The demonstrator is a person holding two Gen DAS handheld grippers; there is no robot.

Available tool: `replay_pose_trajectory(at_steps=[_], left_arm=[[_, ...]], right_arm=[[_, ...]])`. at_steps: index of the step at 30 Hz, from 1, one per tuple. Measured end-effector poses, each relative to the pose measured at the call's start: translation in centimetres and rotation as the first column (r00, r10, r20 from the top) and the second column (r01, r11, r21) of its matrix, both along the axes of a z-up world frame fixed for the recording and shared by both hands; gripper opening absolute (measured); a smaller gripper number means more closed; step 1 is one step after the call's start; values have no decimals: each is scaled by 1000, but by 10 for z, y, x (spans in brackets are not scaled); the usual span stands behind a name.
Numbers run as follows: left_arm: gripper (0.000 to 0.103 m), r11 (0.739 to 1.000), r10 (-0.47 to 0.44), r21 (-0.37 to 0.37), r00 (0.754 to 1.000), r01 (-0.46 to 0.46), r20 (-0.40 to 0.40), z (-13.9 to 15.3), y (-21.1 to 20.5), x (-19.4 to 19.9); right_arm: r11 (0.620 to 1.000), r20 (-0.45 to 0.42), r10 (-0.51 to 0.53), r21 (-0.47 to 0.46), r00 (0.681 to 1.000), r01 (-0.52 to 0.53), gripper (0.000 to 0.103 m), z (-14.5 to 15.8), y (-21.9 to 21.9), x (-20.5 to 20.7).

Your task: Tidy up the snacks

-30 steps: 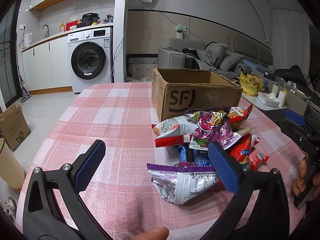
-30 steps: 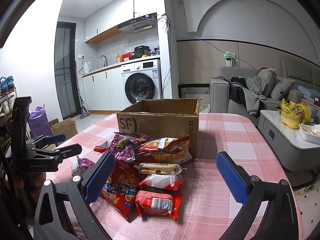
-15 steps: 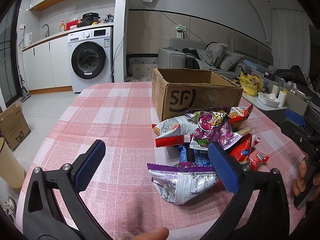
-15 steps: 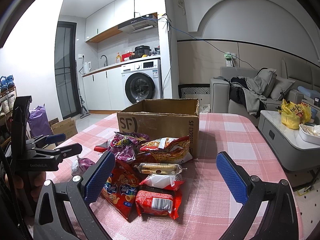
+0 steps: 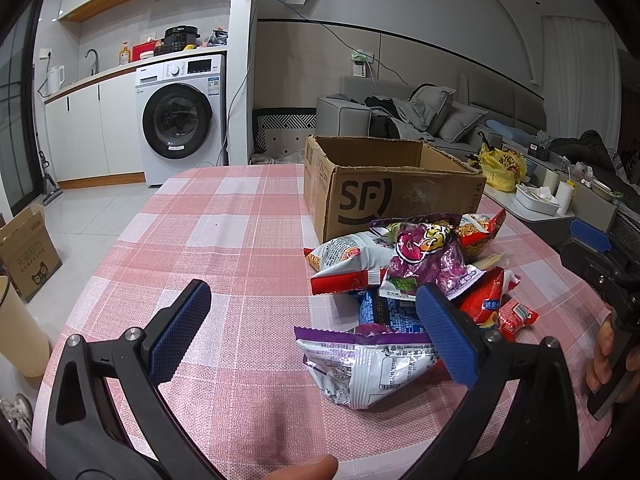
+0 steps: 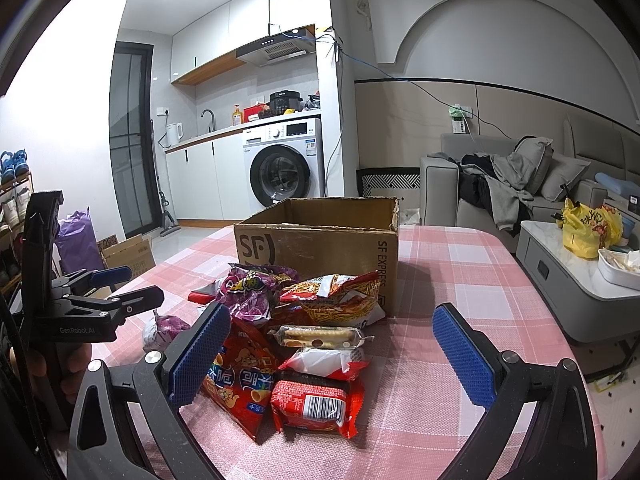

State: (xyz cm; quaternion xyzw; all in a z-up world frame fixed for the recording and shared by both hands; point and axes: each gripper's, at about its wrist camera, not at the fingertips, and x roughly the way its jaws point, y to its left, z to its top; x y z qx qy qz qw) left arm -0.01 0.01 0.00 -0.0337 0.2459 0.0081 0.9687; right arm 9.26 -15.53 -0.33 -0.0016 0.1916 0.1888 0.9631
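Observation:
A heap of snack packets lies on the pink checked tablecloth in front of an open cardboard box. In the left wrist view a silver and purple packet lies nearest, with a purple bag and a white and red bag behind it. My left gripper is open, hovering short of the heap. In the right wrist view my right gripper is open too, above a red wrapped packet, a red chip bag and a biscuit pack. The cardboard box stands behind them.
The right gripper and the hand holding it show at the right edge of the left wrist view. The left gripper shows at the left of the right wrist view. A low white table stands right of the cloth. A washing machine is far behind.

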Motion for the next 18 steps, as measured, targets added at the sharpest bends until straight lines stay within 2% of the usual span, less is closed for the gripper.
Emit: replay_pose_trajectory(at_steps=[9, 18], left_arm=[[102, 1000, 1, 0, 1000, -1, -1, 0, 0, 0], [102, 1000, 8, -4, 1000, -8, -3, 0, 0, 0]], right_arm=[[1000, -4, 3, -18, 1000, -3, 103, -2, 5, 2], [998, -29, -52, -21, 998, 52, 103, 3, 3, 3]])
